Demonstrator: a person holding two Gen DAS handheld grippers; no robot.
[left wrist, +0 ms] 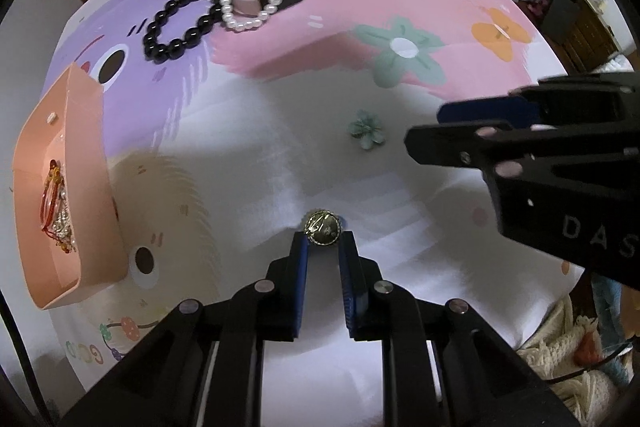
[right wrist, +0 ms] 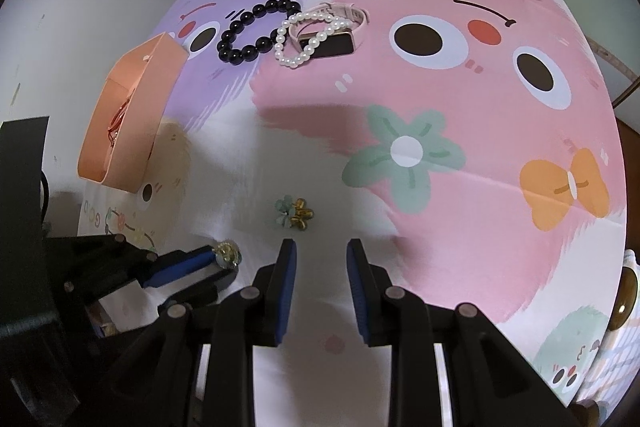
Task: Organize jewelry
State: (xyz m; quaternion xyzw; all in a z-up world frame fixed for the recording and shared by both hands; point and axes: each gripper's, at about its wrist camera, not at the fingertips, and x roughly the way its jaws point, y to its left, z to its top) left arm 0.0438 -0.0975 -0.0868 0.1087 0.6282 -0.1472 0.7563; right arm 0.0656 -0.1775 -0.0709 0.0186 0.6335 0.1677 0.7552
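Jaws of the left gripper pinch a small round gold brooch at their tips, low over the cartoon tablecloth, while the right gripper hangs with its jaws apart and nothing between them. Just past the right gripper lies a little green flower clip with what may be a gold clip touching it. Far beyond the brooch lie black beads, pearls and a watch, and left of it sits a peach box holding red cords.
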